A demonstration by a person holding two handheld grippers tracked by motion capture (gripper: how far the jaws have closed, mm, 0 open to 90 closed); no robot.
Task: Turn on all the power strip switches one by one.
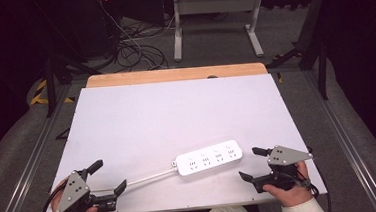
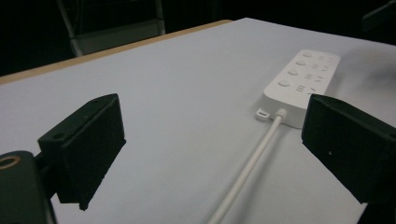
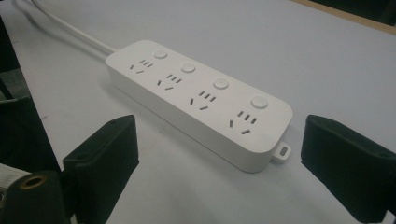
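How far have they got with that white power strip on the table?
Nothing looks done yet: the power strip lies flat on the table, untouched. In hand: the left tongs sit open over its cord, the right tongs open beside its far end. Gripping and handling it are left.

White cord [image 1: 148, 178] of the power strip [image 1: 209, 157], its plug end hidden behind the left tool [image 1: 110, 177]

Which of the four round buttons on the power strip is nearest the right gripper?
The button at the power strip's free end, beside the small mounting tab and farthest from the cord. It lies closest to the open right gripper.
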